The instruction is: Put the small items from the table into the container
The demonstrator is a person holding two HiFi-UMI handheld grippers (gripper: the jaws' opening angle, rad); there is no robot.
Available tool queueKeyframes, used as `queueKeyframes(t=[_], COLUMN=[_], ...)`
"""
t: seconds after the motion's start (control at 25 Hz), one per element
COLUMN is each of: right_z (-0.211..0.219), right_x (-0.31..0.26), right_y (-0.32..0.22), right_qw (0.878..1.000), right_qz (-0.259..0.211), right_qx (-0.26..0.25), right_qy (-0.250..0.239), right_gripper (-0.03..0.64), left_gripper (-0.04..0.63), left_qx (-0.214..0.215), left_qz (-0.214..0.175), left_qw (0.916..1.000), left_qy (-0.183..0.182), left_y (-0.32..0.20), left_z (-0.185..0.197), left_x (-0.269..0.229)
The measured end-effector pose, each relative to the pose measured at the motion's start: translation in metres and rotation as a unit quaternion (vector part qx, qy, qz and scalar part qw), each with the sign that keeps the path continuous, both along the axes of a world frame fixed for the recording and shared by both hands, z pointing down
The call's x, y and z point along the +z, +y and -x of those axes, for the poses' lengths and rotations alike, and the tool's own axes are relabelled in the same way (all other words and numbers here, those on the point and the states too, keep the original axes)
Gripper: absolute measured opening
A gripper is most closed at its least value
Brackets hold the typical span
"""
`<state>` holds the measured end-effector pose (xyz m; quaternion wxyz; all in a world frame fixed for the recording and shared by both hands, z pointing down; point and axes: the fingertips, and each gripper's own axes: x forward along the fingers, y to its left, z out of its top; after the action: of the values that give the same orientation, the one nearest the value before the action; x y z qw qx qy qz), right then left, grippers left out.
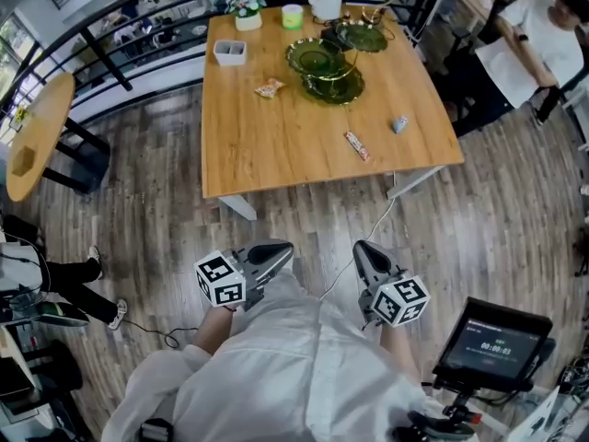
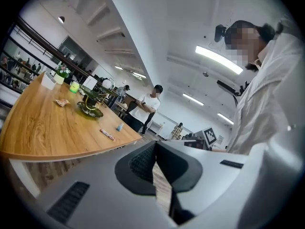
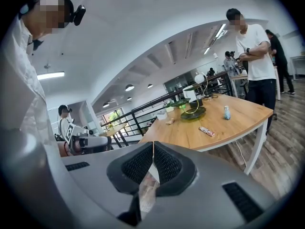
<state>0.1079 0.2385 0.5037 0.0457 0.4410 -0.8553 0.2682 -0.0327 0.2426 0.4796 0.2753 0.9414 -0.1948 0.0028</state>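
Facing the wooden table (image 1: pixel 276 145) from well back, off its near edge. Sitting toward the tabletop's far edge: a green glass tiered dish (image 1: pixel 324 67) and, by the far left corner, a small white container (image 1: pixel 229 52). Holding the left gripper (image 1: pixel 281 250) and right gripper (image 1: pixel 363 247) low by the body, jaws of each pressed together on nothing. Lying near the near right corner, ahead of the jaws: a wrapped candy bar (image 1: pixel 357 145), long axis slanting toward that corner, probably favouring the right gripper; a snack packet (image 1: pixel 270 87) further in; a small pale-blue bottle (image 1: pixel 399 123) by the right edge.

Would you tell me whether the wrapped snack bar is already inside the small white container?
No, the snack bar lies on the bare table near its front edge, far from the white container.
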Motion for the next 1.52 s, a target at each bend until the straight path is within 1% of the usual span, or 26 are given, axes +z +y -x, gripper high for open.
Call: queueKeyframes(t=[0.28,0.4,0.52,0.64,0.8,1.0,1.12,1.24,1.52], right_z=[0.03,0.043,0.054,0.063,0.06,0.053,0.046,0.039,0.026], right_x=[-0.026,-0.035,-0.033,-0.034,-0.034,-0.031,-0.033,-0.037,-0.034], right_y=[-0.09,-0.112,-0.132,-0.139,-0.144,-0.159,-0.167,-0.172,-0.177], right_qw=[1.0,1.0,1.0,0.999,0.999,1.0,1.0,1.0,1.0], right_qz=[-0.01,-0.013,-0.012,-0.005,0.004,0.001,-0.004,-0.008,-0.002], right_qx=[0.016,0.024,0.028,0.029,0.034,0.026,0.02,0.015,0.019], right_qy=[0.003,0.005,0.008,0.012,0.015,0.017,0.019,0.021,0.015], right_gripper=[0.015,0.015,0.015,0.015,0.015,0.015,0.015,0.015,0.015], left_gripper=[0.006,0.006,0.006,0.006,0.006,0.006,0.006,0.006,0.006], left_qx=[0.002,0.006,0.008,0.014,0.023,0.027,0.026,0.033,0.039], left_qz=[-0.013,-0.014,-0.012,-0.005,0.003,0.0,-0.002,-0.003,0.001], left_qw=[0.9999,0.9999,0.9999,0.9999,0.9996,0.9995,0.9995,0.9994,0.9992], left_qy=[0.003,0.005,0.006,0.009,0.017,0.018,0.017,0.014,0.008], left_y=[-0.094,-0.117,-0.14,-0.153,-0.163,-0.178,-0.181,-0.181,-0.188], left_z=[0.041,0.057,0.068,0.074,0.068,0.053,0.044,0.033,0.017], left_x=[-0.027,-0.033,-0.029,-0.027,-0.026,-0.023,-0.026,-0.028,-0.027])
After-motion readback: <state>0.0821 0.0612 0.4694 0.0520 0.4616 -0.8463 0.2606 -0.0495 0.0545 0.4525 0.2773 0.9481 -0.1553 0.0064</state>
